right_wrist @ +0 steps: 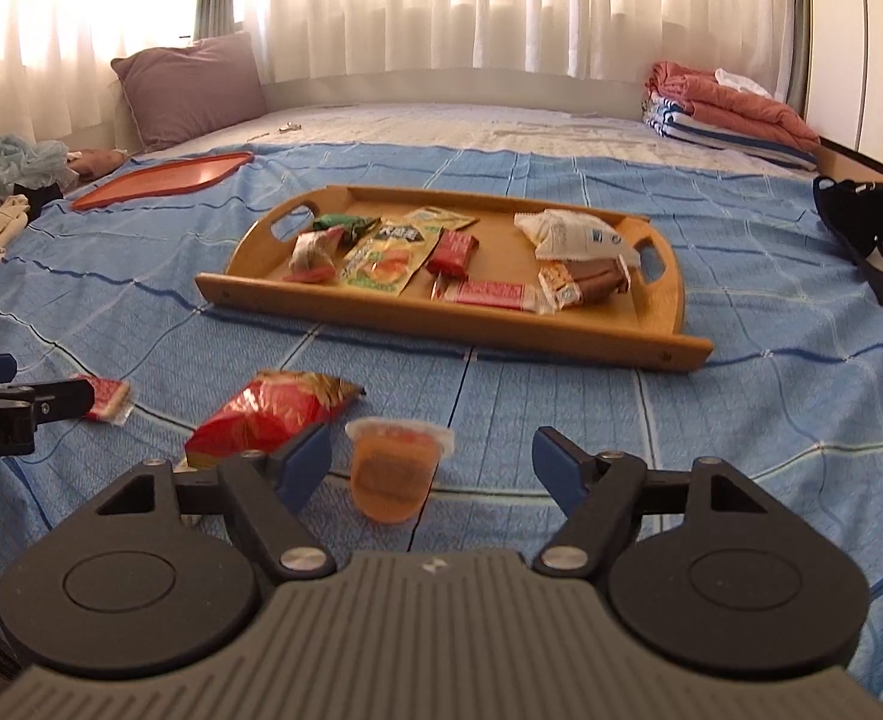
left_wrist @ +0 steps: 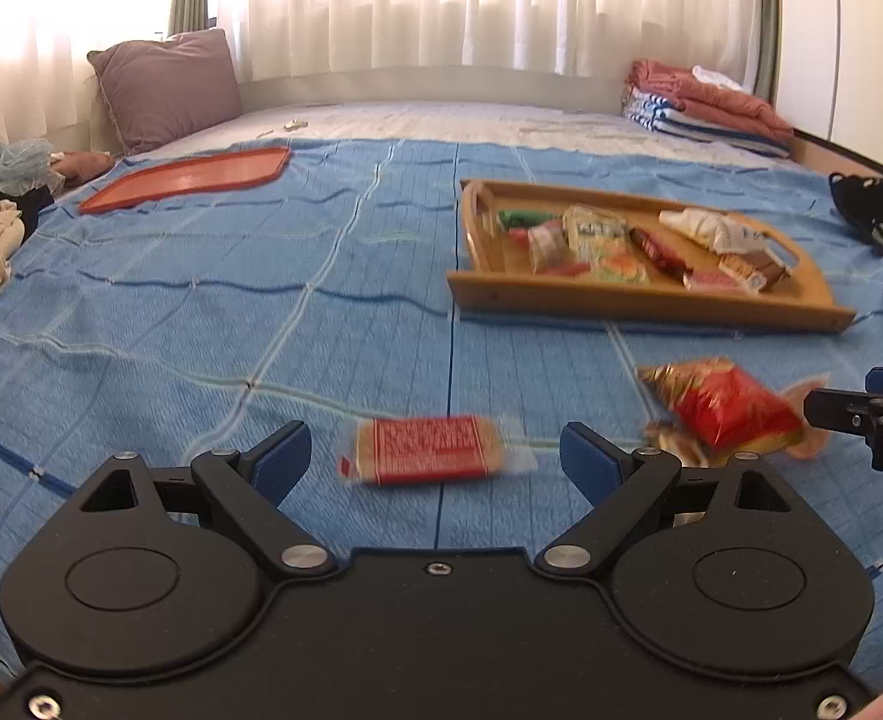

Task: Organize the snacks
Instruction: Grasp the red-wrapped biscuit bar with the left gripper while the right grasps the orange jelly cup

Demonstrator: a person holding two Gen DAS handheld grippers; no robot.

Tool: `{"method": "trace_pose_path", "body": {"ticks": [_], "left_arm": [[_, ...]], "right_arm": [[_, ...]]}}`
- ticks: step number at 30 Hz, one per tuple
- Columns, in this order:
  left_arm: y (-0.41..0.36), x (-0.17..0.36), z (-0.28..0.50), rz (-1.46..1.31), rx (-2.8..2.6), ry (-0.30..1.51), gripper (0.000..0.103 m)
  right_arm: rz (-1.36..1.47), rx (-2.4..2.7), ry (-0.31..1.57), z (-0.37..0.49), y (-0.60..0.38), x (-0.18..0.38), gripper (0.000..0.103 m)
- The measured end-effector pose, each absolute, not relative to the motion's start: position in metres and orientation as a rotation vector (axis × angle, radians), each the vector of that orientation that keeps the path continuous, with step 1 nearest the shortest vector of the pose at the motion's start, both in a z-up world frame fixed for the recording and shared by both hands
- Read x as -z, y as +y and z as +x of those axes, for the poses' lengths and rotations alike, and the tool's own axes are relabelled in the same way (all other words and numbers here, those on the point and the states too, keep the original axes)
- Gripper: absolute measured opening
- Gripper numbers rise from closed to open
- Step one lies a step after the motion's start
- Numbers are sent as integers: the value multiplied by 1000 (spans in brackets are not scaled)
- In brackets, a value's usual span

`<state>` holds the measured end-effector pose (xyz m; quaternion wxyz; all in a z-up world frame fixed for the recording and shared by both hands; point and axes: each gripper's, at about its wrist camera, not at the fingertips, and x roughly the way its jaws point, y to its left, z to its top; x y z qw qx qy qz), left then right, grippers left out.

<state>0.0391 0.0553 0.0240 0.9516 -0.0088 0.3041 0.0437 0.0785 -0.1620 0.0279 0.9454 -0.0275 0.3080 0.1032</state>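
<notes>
Hand-held gripper over blue bedspread

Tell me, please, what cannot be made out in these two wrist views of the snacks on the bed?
- Left wrist: print on the red wafer pack is motion-blurred.
- Left wrist: the red chip bag is blurred; the left claw covers its near corner.
- Left wrist: the jelly cup is not visible.
- Right wrist: the left claw's finger hides part of the wafer pack.
- Both: labels in the wooden tray are too small.

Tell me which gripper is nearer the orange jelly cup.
Right. The right gripper is open with the orange jelly cup between its fingers, untouched. The left gripper is off to the cup's left, framing the red cracker pack.
</notes>
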Motion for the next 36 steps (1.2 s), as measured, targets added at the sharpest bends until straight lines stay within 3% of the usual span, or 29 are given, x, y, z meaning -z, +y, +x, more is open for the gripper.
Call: {"method": "trace_pose_path", "body": {"ticks": [6,23,36], "left_arm": [[51,-7,47,-20,-112,633,90],[57,4,61,-55,-132,638,89],[51,5,58,-32,-103,619,69]], "right_arm": [[-32,-218,651,81,-158,-11,75],[-24,-237,621,84,-148,4,72],[-53,-233,612,82,-144,8,71]]}}
